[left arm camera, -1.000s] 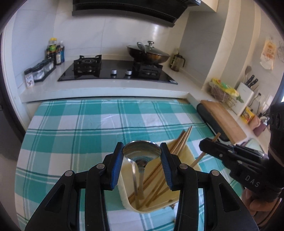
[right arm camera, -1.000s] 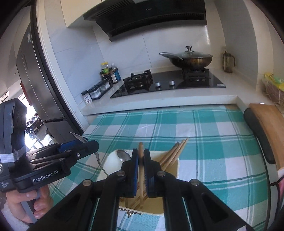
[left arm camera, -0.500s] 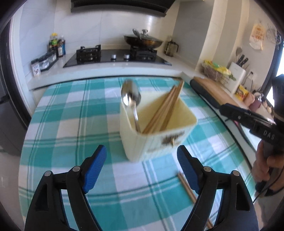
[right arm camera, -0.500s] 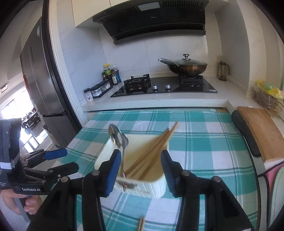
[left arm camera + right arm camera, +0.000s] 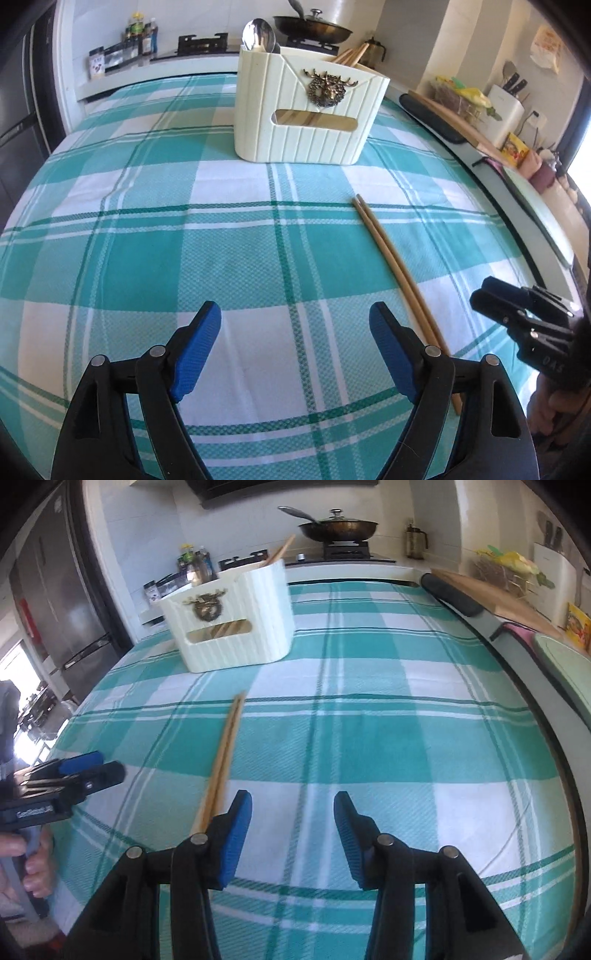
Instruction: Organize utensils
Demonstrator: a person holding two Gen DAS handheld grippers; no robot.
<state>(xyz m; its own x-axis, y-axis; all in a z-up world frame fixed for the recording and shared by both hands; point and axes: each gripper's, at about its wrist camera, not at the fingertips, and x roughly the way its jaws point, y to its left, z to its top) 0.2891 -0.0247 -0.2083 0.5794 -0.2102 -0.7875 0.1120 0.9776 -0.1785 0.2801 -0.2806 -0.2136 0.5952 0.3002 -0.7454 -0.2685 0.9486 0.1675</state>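
Observation:
A cream utensil holder (image 5: 310, 114) with a brass deer emblem stands on the teal checked tablecloth; a metal spoon (image 5: 258, 35) and several wooden chopsticks (image 5: 349, 55) stick out of it. It also shows in the right wrist view (image 5: 232, 624). A pair of wooden chopsticks (image 5: 395, 266) lies loose on the cloth, also in the right wrist view (image 5: 223, 760). My left gripper (image 5: 295, 350) is open and empty, low over the cloth, left of the loose pair. My right gripper (image 5: 293, 834) is open and empty, just right of the pair's near end.
A kitchen counter with a hob and a lidded wok (image 5: 314, 29) runs behind the table. Spice jars (image 5: 122, 48) stand at the back left. A wooden cutting board (image 5: 491, 594), a basket and a knife block (image 5: 506, 107) are on the right. A fridge (image 5: 55, 602) stands left.
Both grippers have opened, let go of the spoon and the chopstick in the holder, and drawn back and down toward the near table edge. The loose chopstick pair has come into view.

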